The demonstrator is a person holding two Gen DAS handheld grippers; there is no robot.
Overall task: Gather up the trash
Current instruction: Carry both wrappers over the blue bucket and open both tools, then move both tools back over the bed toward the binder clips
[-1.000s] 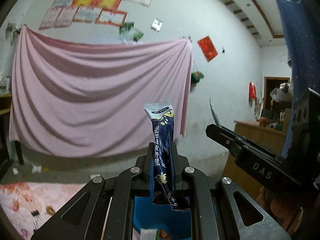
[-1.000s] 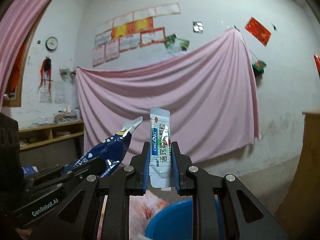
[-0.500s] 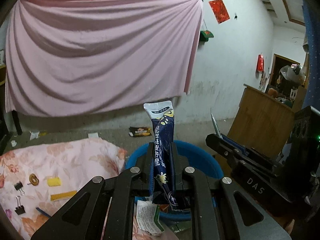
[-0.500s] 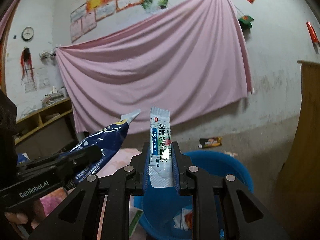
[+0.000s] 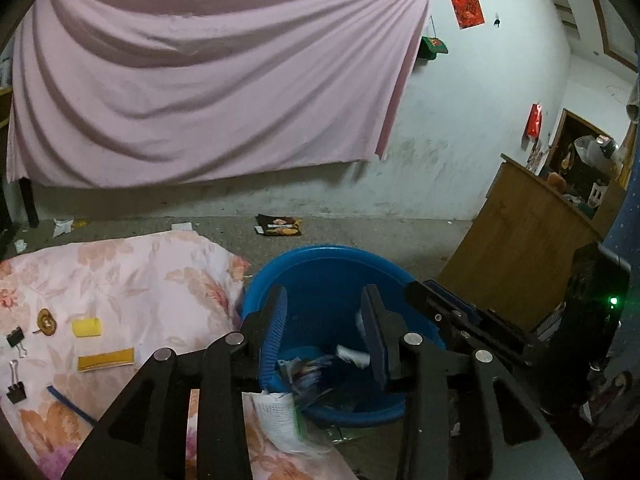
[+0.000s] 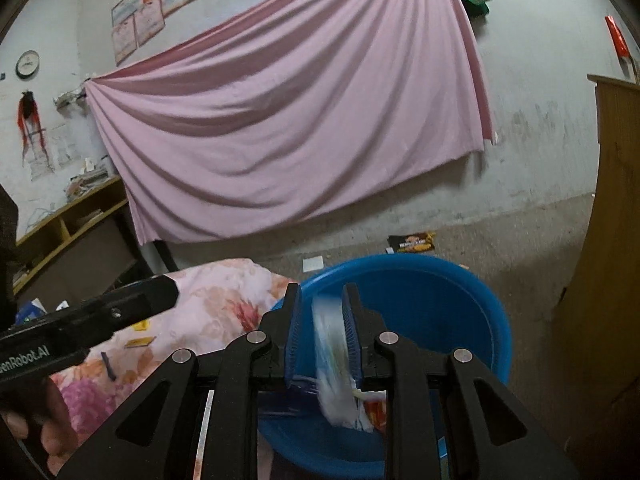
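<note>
A blue plastic basin stands on the floor beside a floral cloth. My left gripper is open over it, and the dark blue snack wrapper lies blurred inside the basin with other trash. My right gripper is open over the basin too. The white sachet is blurred, slipping down between its jaws into the basin.
The floral cloth holds binder clips, a yellow sponge, a yellow strip and a blue stick. A white wrapper lies at the basin's near edge. A black packet lies on the floor. A wooden cabinet stands right.
Both grippers tilted down over the basin and opened. The blue wrapper dropped from the left one into the basin, and the white sachet is falling from the right one.
</note>
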